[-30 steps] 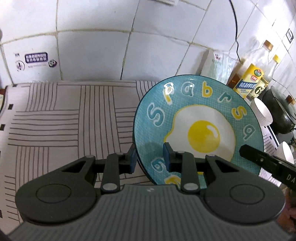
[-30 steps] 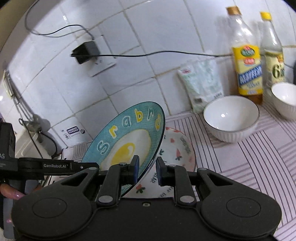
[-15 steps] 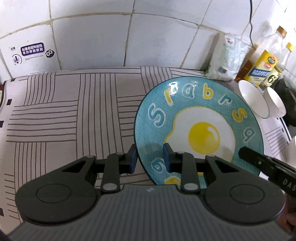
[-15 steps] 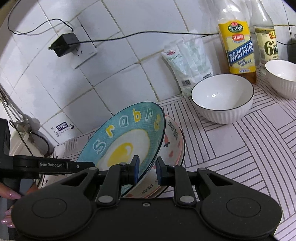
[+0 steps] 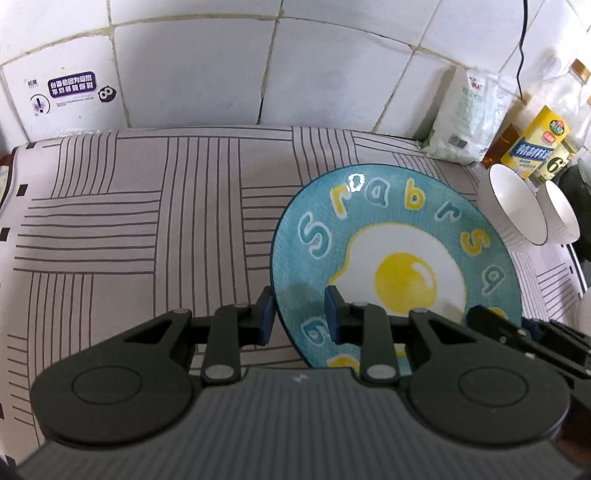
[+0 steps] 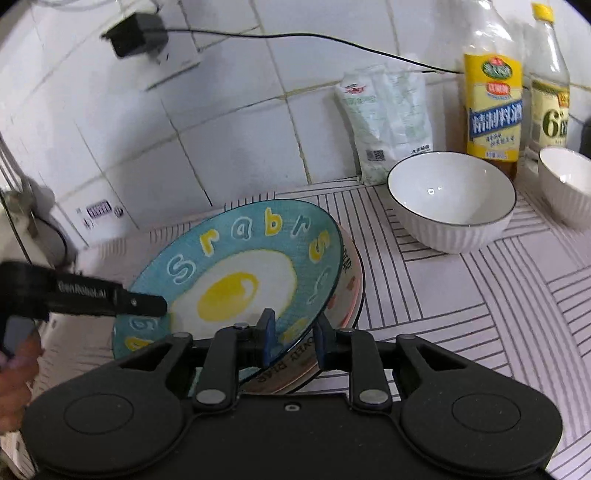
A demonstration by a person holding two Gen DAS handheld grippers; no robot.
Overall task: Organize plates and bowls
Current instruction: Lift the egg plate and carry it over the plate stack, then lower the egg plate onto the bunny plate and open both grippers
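A teal plate with a fried-egg picture [image 5: 399, 254] is held by both grippers. My left gripper [image 5: 297, 317] is shut on its left rim, one finger under, one on top. My right gripper [image 6: 293, 338] is shut on its right rim; the plate also shows in the right wrist view [image 6: 236, 273]. It hangs tilted just over a white plate with red prints [image 6: 347, 291] on the striped cloth. Two white bowls [image 6: 450, 201] [image 6: 565, 184] stand to the right, the nearer also in the left wrist view [image 5: 517, 210].
A striped cloth [image 5: 129, 221] covers the counter. Against the tiled wall stand a white bag [image 6: 388, 118] and two bottles [image 6: 493, 99] [image 6: 550, 92]. A plug and cable [image 6: 136, 33] hang on the wall. A dark pot [image 5: 580, 199] shows at far right.
Both grippers have lowered the teal plate toward the counter, down over the white printed plate. Both grips are unchanged.
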